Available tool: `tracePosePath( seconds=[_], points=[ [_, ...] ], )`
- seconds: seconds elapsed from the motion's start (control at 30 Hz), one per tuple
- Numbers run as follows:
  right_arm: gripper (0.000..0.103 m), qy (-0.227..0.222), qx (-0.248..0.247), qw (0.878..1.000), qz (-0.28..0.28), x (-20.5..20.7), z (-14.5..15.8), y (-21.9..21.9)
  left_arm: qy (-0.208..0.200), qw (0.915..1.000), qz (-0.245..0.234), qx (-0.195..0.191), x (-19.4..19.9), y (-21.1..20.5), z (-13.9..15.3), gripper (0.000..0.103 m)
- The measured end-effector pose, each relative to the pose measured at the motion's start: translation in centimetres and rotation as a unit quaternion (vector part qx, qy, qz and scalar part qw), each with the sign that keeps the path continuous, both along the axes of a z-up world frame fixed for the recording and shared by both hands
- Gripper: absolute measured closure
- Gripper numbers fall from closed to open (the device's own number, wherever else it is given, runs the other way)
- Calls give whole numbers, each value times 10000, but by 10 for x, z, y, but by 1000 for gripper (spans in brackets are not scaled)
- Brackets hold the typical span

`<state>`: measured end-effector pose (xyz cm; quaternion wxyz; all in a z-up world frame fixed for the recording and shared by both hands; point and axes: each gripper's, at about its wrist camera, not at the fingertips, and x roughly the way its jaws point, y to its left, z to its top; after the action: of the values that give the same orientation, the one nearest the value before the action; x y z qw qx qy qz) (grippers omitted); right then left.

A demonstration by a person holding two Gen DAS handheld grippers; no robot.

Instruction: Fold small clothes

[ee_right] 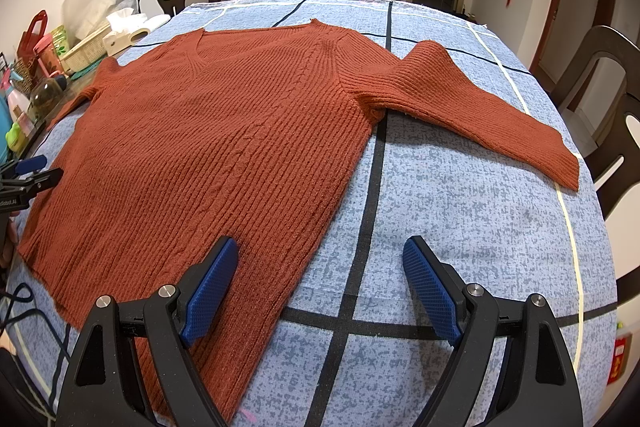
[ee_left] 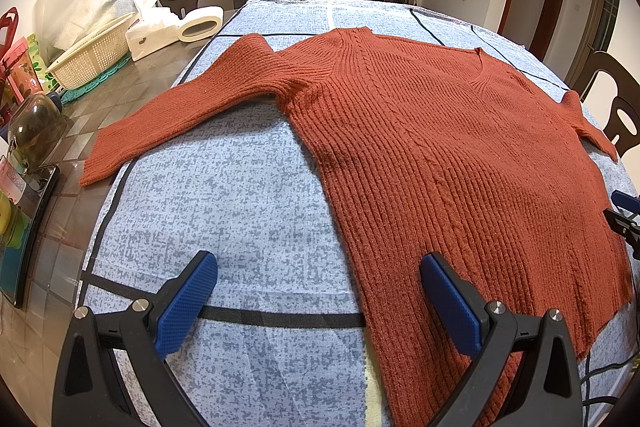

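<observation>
Two grippers' fingers (ee_left: 448, 303) (ee_right: 216, 283) spread empty, sweater (ee_left: 440, 155) flat, basket (ee_left: 92, 55), tissues (ee_left: 152, 31) aside.

The sweater's (ee_left: 440, 155) hem runs out of frame beneath both claws.

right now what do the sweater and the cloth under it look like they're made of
Sweater: a chunky rib knit, likely wool or acrylic, matte and slightly fuzzy, with raised vertical ribs. Cloth: thin woven fabric, flat and matte, a speckled blue-grey print with dark stripes; fibre unclear.
</observation>
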<state>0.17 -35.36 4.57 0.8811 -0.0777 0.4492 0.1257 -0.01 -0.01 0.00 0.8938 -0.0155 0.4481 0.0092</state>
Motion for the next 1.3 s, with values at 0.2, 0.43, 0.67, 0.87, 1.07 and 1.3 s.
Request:
tracePosePath(
  seconds=[0.2,0.43,0.67,0.87,1.07,1.3],
  points=[
    [18,0,1,10000,0,0,0,0,0,10000,0,0,0,0,0,0],
    [18,1,1,10000,0,0,0,0,0,10000,0,0,0,0,0,0],
    [18,1,0,10000,0,0,0,0,0,10000,0,2,0,0,0,0],
    [18,2,1,10000,-1,0,0,0,1,10000,0,1,0,0,0,0],
    [18,5,-11,10000,-4,-1,0,1,0,10000,0,1,0,0,0,0],
    [18,50,-49,9998,-178,0,3,3,9,10000,38,10,-1,0,2,1]
  ],
)
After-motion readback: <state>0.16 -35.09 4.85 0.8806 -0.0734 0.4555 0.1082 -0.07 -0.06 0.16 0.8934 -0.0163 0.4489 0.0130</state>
